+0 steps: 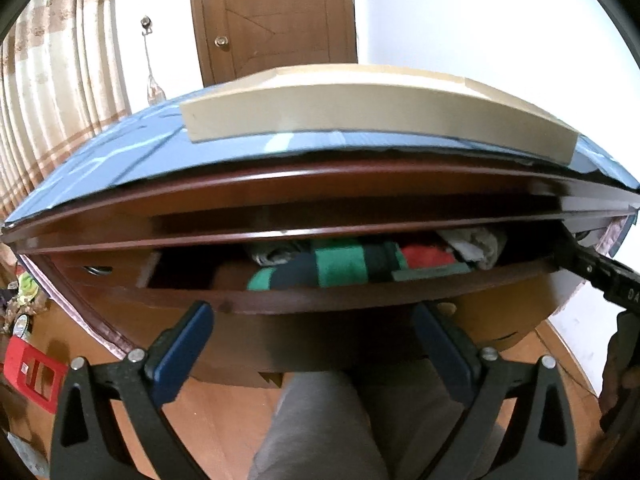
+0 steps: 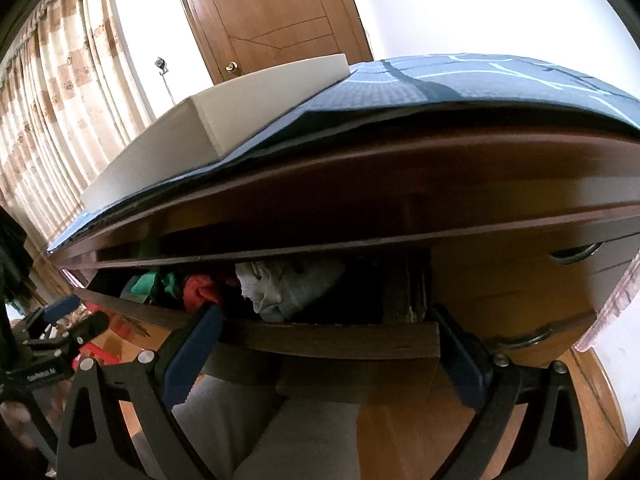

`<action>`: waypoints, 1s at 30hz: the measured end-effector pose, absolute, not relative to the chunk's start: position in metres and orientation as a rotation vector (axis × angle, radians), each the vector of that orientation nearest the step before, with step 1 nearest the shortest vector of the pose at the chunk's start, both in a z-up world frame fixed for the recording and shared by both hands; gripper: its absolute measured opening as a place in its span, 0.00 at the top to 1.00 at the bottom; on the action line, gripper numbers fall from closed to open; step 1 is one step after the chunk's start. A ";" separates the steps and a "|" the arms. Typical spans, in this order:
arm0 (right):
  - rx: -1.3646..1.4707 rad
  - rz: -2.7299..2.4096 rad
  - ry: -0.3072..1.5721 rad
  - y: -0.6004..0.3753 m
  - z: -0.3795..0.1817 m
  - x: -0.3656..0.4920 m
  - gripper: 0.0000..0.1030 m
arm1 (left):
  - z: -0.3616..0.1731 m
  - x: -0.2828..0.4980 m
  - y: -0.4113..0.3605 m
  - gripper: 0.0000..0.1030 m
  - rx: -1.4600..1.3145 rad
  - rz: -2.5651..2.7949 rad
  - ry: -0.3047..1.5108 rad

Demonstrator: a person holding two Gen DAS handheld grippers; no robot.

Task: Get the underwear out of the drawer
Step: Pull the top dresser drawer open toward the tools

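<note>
Facing the open drawer point(image 1: 280, 300), we are finding its front board crossing before both grippers, a beige box point(image 1: 360, 116) at 12 o'clock. Left gripper point(image 1: 312, 344) and right gripper point(image 2: 324, 348) are gaping wide, empty. Underwear point(image 1: 340, 266), green-and-navy striped, is lying inside the drawer.

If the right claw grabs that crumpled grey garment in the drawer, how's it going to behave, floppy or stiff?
Probably floppy: the grey garment lies in soft, uneven folds, so it should drape from the right claw. Likely light, being thin cloth. It may snag or drag its neighbour, since the red item is bunched right beside it in the drawer.
</note>
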State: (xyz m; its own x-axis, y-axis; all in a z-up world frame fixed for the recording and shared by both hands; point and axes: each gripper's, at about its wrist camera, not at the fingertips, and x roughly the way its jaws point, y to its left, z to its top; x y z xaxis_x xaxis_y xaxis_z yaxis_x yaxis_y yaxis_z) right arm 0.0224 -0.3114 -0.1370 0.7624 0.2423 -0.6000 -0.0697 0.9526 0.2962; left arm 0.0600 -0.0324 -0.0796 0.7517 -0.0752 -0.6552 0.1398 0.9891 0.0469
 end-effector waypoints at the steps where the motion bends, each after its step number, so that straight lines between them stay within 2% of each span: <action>1: 0.264 0.173 0.686 -0.312 -0.137 0.021 0.01 | -0.078 0.060 -0.029 0.02 0.079 -0.120 0.710; 30: 0.263 0.181 0.714 -0.314 -0.132 -0.007 0.01 | -0.087 0.079 -0.006 0.00 0.057 -0.058 0.833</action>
